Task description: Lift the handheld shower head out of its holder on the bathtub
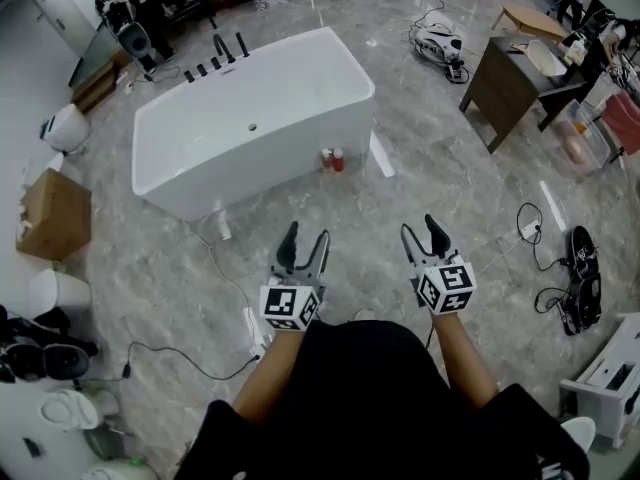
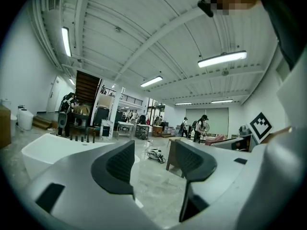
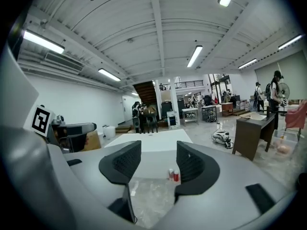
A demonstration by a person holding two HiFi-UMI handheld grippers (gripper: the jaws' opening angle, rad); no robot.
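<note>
A white freestanding bathtub (image 1: 250, 128) stands on the marble floor ahead of me. Black tap fittings (image 1: 215, 58) line its far left rim; I cannot tell which one is the handheld shower head. My left gripper (image 1: 303, 243) and right gripper (image 1: 425, 236) hover side by side well short of the tub, both open with nothing between the jaws. The left gripper view shows the tub (image 2: 48, 147) and fittings (image 2: 79, 137) left of its open gripper (image 2: 153, 164). In the right gripper view the tub (image 3: 148, 140) lies straight beyond the open gripper (image 3: 158, 162).
Two red cans (image 1: 333, 159) stand on the floor at the tub's near right corner. A dark wooden cabinet (image 1: 510, 83) is at the right, a cardboard box (image 1: 55, 213) at the left. Cables (image 1: 535, 233) trail on the floor right of me, and another runs near my left side.
</note>
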